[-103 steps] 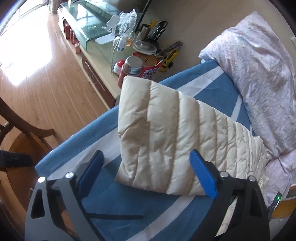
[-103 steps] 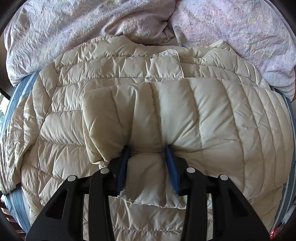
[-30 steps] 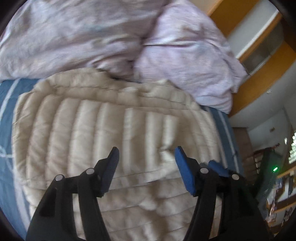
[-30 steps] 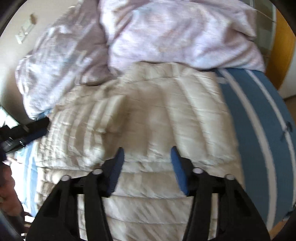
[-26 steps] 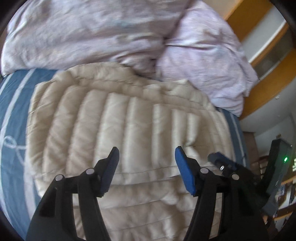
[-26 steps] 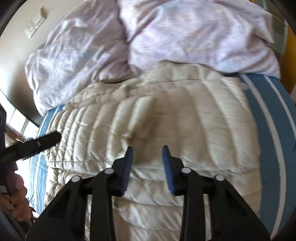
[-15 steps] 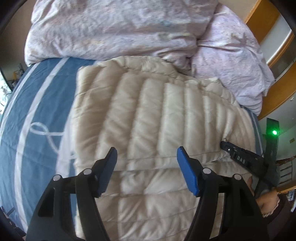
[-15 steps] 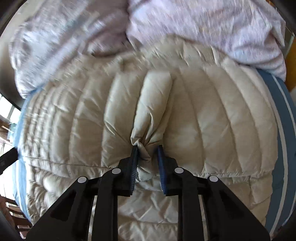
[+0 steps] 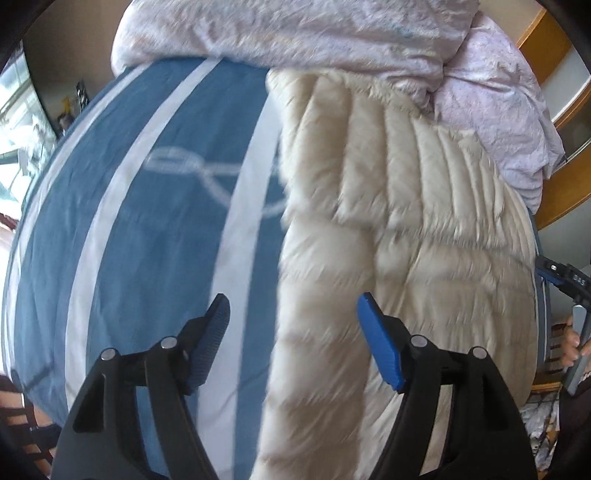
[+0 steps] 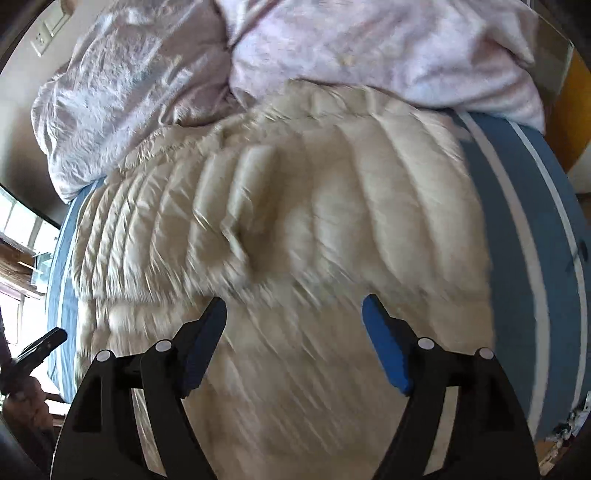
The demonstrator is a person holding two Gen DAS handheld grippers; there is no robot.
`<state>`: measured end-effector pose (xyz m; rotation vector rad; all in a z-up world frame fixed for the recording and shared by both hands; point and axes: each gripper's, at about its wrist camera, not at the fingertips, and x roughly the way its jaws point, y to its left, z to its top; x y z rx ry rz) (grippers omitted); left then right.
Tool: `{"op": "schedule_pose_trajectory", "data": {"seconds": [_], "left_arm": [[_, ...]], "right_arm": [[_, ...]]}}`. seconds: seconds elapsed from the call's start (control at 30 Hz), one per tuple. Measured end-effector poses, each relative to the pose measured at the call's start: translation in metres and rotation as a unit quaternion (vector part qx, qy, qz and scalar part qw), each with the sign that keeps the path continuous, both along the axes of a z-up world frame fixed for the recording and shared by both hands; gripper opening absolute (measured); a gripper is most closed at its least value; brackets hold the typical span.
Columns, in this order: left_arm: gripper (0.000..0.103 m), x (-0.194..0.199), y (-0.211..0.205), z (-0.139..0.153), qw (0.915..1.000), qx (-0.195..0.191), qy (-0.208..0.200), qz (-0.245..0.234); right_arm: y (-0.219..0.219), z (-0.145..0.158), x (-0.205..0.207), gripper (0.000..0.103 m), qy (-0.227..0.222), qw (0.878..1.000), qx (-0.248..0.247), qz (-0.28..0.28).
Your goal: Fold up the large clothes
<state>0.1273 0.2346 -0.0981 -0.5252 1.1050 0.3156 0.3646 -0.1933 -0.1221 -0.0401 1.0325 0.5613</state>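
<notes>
Cream quilted jacket (image 10: 332, 221); blue white-striped sheet (image 9: 166, 221).

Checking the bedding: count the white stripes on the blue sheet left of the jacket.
3 on the sheet in the left wrist view: one beside the jacket, one mid-sheet, one near the far edge. The jacket may hide more.

bare striped sheet (image 9: 155, 221) lies open left of the jacket (image 9: 388, 258); rumpled duvet (image 9: 295, 33) blocks beyond.

Down jacket (image 10: 295, 221) motion-blurred; lower edge cropped.
</notes>
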Motion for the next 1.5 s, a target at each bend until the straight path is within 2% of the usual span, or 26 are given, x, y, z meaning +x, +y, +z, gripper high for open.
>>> {"op": "schedule_pose_trajectory", "data": {"seconds": [0.23,0.4,0.57,0.8,1.27,1.5], "left_arm": [[0.072,-0.049,-0.013,-0.024,0.9992,-0.035,0.019,-0.001],[0.071,-0.068,-0.024,-0.032,0.9986,-0.05,0.019,0.006],[0.072,-0.08,-0.035,-0.031,0.9987,-0.048,0.011,0.008],[0.07,-0.088,-0.051,-0.031,0.9989,-0.045,0.012,0.004],[0.058,-0.102,-0.074,-0.032,0.9984,-0.053,0.018,0.003],[0.057,-0.1,-0.083,-0.033,0.9981,-0.058,0.017,0.008]], "right_arm": [[-0.091,-0.035,-0.025,0.077,0.055,0.998,-0.032,-0.03],[-0.138,-0.06,-0.037,0.077,0.106,0.993,-0.005,-0.048],[-0.153,-0.075,-0.044,0.075,0.123,0.992,-0.009,-0.04],[-0.166,-0.089,-0.048,0.067,0.136,0.99,-0.017,-0.033],[-0.169,-0.097,-0.089,0.057,0.141,0.989,-0.024,0.035],[-0.166,-0.102,-0.105,0.054,0.144,0.988,-0.015,0.055]]}}
